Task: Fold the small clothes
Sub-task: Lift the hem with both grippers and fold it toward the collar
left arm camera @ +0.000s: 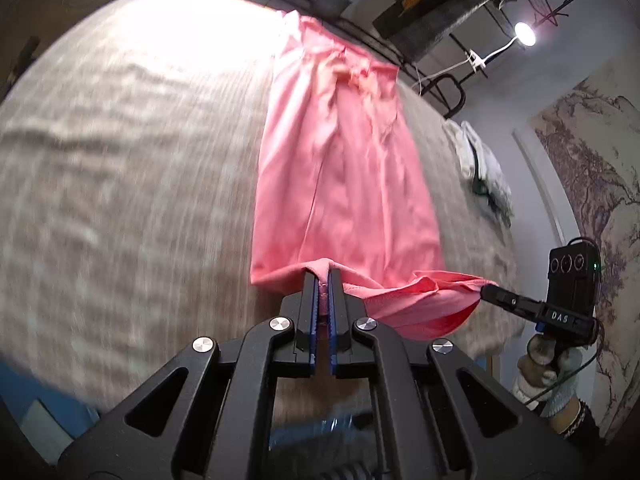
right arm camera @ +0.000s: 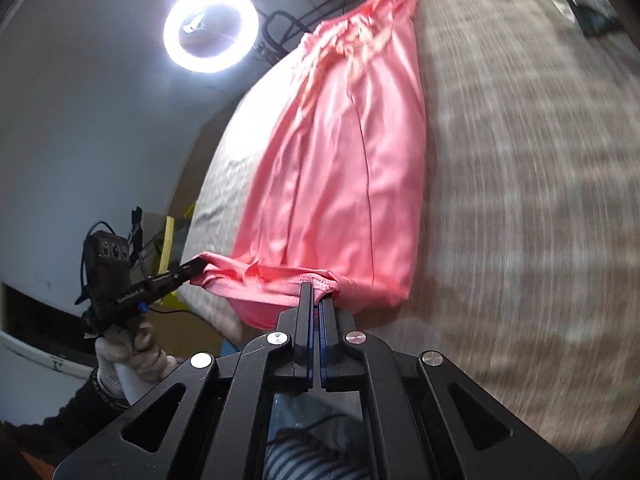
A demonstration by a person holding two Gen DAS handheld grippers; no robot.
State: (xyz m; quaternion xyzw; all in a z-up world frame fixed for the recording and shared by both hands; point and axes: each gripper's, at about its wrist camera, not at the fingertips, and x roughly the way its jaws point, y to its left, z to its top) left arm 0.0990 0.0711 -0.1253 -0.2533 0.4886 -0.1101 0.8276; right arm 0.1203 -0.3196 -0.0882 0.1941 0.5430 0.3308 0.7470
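A pink garment [left arm camera: 336, 168] lies stretched lengthwise on a grey-brown woven surface [left arm camera: 120, 160], its far gathered end near the back edge. My left gripper [left arm camera: 324, 276] is shut on the near hem's left corner. My right gripper [left arm camera: 486, 292] shows at the right of the left wrist view, shut on the hem's other corner. In the right wrist view the garment [right arm camera: 340, 160] runs away from my right gripper [right arm camera: 317, 294], shut on its hem, and my left gripper [right arm camera: 196, 268] pinches the hem at the left. The near hem hangs lifted between both grippers.
A pile of white and green clothes [left arm camera: 484, 172] lies on the surface to the right of the garment. A ring light [right arm camera: 211, 28] and a small lamp [left arm camera: 525, 34] shine from beyond the far edge. The views are motion-blurred.
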